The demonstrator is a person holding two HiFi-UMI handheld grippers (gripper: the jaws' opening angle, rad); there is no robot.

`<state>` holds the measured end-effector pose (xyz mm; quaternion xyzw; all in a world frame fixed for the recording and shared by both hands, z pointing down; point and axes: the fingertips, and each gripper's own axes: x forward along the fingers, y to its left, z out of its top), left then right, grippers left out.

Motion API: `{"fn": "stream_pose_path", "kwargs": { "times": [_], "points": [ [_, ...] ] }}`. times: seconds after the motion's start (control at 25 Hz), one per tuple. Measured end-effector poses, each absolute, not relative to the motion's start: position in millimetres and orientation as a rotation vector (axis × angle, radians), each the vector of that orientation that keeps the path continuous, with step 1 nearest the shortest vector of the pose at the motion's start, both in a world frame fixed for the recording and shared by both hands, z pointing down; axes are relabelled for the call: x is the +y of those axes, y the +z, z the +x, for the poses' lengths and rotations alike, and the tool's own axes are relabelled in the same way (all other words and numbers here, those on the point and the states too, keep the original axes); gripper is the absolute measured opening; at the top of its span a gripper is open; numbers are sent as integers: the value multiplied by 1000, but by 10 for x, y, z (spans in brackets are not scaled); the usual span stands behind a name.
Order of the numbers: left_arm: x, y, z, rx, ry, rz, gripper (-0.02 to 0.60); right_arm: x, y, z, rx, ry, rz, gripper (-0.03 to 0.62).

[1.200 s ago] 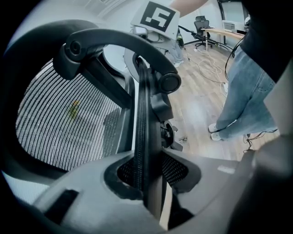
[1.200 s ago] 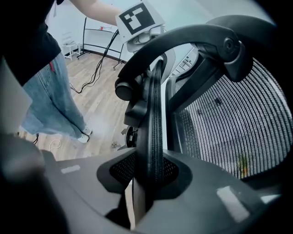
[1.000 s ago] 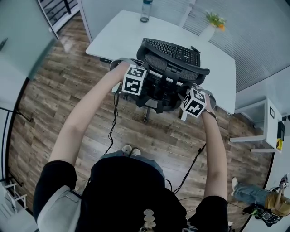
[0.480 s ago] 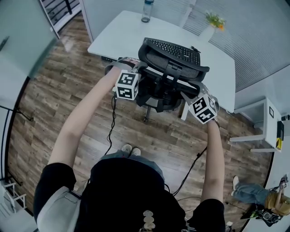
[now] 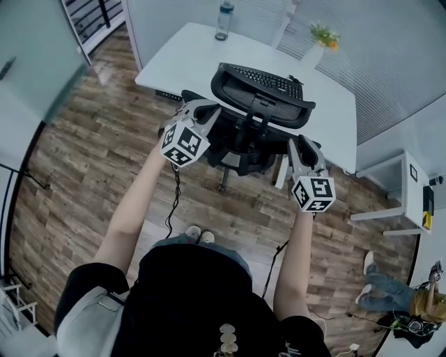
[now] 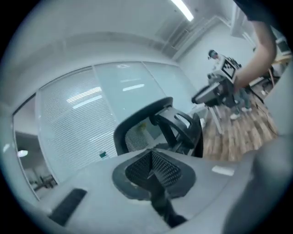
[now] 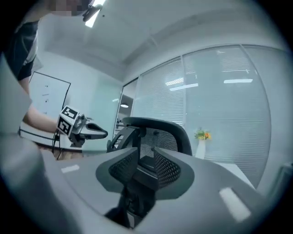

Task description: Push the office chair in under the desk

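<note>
The black mesh office chair [image 5: 245, 122] stands with its seat tucked under the white desk [image 5: 188, 59], its back toward me. My left gripper [image 5: 201, 110] hovers just left of the chair back, apart from it. Its jaws have just been closing and now meet shut with nothing between them, as the left gripper view [image 6: 152, 165] shows. My right gripper [image 5: 301, 144] hangs to the chair's right, not touching it. Its jaws have just been closing too but still stand apart in the right gripper view [image 7: 145, 160], with only the distant chair back [image 7: 158, 130] showing through the gap.
A keyboard [image 5: 268, 77], a bottle [image 5: 223, 17] and a vase of flowers [image 5: 322, 42] sit on the desk. A small white side table [image 5: 401, 192] stands at the right. A cable [image 5: 171, 202] trails across the wooden floor. Another person's legs [image 5: 380, 294] lie at bottom right.
Both grippers have come off the chair, risen and drawn back toward me, rolling as they went. The left jaws have closed. The chair sits slightly further under the desk.
</note>
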<state>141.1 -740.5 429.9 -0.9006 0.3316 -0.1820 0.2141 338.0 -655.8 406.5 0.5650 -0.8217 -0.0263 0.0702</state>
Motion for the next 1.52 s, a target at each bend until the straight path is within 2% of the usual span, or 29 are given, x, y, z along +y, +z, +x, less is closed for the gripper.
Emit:
{"fn": "stream_pose_path", "kwargs": {
  "times": [0.2, 0.36, 0.44, 1.52],
  "points": [
    [-7247, 3987, 1264, 1194, -86, -2715, 8, -6344, 3928, 3444, -2492, -74, 1975, 69],
    [-7195, 3878, 1089, 1375, 105, -2752, 8, -6163, 3881, 3542, -2464, -77, 2167, 27],
    [-7150, 3854, 1055, 1392, 107, -2746, 8, -6085, 3899, 3553, -2449, -75, 2216, 8],
    [-7044, 4108, 1109, 1338, -42, -2756, 8, -5978, 4042, 3534, -2386, -53, 2261, 6]
  ]
}}
